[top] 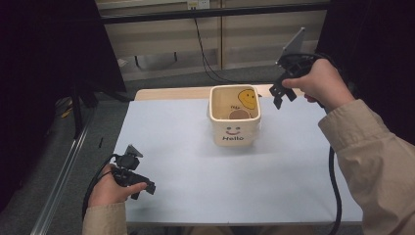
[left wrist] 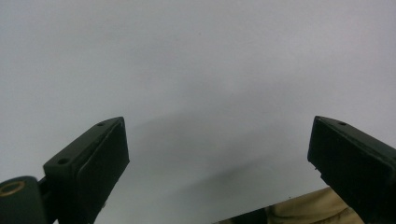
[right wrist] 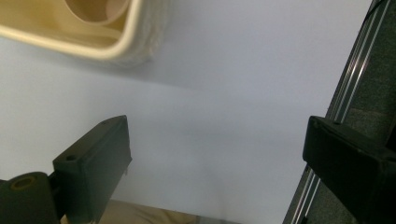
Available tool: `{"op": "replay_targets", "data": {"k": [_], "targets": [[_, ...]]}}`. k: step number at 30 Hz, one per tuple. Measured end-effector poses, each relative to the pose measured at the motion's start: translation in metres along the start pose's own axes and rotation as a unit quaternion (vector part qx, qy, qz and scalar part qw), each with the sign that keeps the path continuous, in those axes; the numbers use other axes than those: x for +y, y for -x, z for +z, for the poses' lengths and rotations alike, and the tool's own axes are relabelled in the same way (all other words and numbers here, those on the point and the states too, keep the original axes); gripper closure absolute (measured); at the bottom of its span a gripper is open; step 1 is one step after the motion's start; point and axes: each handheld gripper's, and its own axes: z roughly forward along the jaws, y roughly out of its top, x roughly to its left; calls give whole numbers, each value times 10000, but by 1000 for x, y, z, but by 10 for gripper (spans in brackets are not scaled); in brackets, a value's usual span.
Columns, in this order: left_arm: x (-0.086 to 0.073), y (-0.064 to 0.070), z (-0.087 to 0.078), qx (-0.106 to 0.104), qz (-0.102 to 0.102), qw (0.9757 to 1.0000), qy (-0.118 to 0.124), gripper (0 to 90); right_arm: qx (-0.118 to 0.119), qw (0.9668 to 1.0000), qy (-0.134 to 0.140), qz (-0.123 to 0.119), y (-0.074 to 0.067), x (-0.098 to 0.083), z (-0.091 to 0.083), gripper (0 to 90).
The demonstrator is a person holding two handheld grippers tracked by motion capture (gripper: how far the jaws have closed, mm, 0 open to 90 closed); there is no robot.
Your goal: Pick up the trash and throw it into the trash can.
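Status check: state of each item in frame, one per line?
Bin: upright on the table, open top, smiley and "Hello" on the front.
Brown round item: inside the bin, at the bottom.
Left hand-held gripper: open, empty, low over the table's near left.
Right hand-held gripper: open, empty, raised just right of the bin.
Table: pale blue top.

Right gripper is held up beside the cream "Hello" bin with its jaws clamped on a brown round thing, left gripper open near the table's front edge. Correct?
Not quite. The right gripper is open and holds nothing, as the right gripper view shows; the brown round thing lies inside the bin. The left gripper is open.
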Motion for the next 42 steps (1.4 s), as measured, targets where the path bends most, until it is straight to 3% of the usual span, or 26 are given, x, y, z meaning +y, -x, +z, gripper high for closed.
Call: {"op": "replay_targets", "data": {"k": [5, 11, 15, 16, 24, 30, 35, 42], "targets": [[1, 0, -1, 34, 111, 9999, -56, 51, -47, 10000, -16, -24, 11, -29, 25, 82], [0, 1, -1, -4, 48, 10000, 18, 51, -57, 9999, -88, -110, 16, -57, 50, 81], [0, 1, -1, 52, 102, 9999, -5, 51, -29, 9998, -151, -143, 21, -88, 81, 81], [0, 1, -1, 52, 102, 9999, -5, 51, -29, 9998, -151, -143, 21, -88, 81, 81], [0, 2, -1, 64, 69, 10000, -1, 51, 7, 9993, -259, -254, 23, -132, 129, 80], [0, 1, 0, 58, 61, 10000, -1, 51, 41, 9989, -335, -338, 24, -152, 154, 78], [0, 2, 0, 63, 60, 10000, -14, 51, 109, 9987, -427, -248, 30, -172, 181, 78], [1, 3, 0, 62, 92, 9999, -77, 51, 131, 9992, -357, -156, 36, -180, 185, 70]]}}
